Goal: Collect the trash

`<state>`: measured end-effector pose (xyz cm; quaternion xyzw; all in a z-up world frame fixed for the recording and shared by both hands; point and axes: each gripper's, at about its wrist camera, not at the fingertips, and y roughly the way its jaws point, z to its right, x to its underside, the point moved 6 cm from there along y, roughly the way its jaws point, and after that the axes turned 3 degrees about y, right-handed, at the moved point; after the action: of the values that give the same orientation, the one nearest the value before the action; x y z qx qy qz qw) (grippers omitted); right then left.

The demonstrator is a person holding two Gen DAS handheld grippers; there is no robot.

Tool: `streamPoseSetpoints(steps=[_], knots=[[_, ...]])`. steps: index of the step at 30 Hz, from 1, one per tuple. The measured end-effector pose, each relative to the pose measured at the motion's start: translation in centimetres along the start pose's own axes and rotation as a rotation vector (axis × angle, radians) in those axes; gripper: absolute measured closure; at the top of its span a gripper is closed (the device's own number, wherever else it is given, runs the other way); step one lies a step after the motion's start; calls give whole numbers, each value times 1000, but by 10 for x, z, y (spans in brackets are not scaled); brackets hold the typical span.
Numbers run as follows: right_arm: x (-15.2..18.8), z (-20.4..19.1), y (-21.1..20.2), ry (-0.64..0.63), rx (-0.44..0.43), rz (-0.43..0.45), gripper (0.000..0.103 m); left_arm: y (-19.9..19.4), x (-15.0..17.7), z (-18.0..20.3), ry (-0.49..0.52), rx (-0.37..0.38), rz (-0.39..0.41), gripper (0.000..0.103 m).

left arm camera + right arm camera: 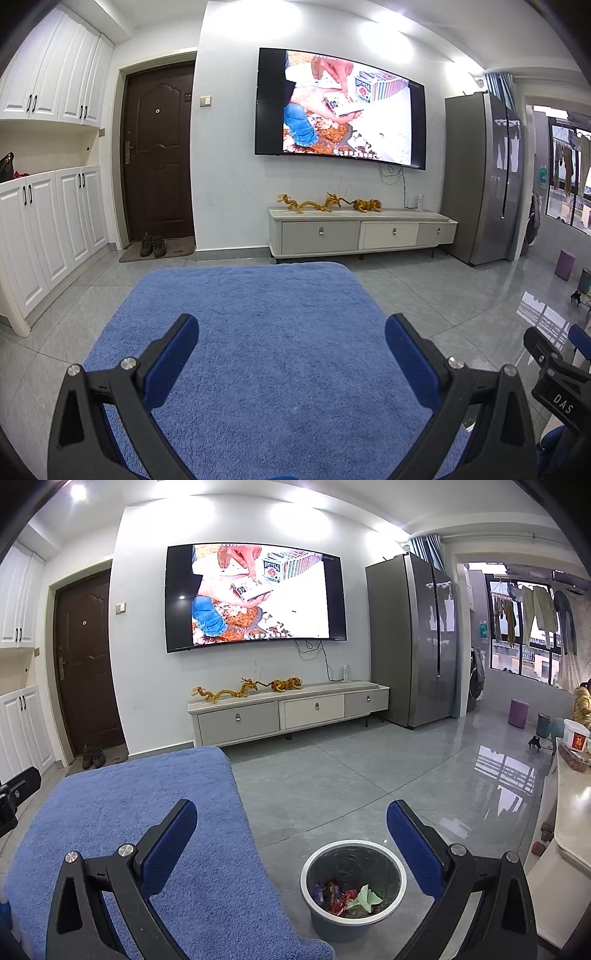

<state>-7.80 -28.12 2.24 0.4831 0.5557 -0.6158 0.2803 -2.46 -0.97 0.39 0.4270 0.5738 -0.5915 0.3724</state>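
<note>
Grey tiled living-room floor (332,771), wall-mounted television (255,594) playing at twelve o'clock, and a fluffy blue towel-covered surface (258,332) running lengthwise away toward it. The left gripper (291,347) hangs over that cloth, blue-padded jaws spread wide, nothing between them. The right gripper (291,834) is equally wide and empty. At its five o'clock, the round grey white-rimmed trash bin (352,886) stands upright, mouth up, holding crumpled wrappers and green paper (364,897).
</note>
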Motion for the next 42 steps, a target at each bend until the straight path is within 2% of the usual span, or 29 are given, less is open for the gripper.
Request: streamPoseSetpoints(steps=[42], knots=[[4,-1,-5,1,15,0,0,-4,4,14,54,2,1,1]])
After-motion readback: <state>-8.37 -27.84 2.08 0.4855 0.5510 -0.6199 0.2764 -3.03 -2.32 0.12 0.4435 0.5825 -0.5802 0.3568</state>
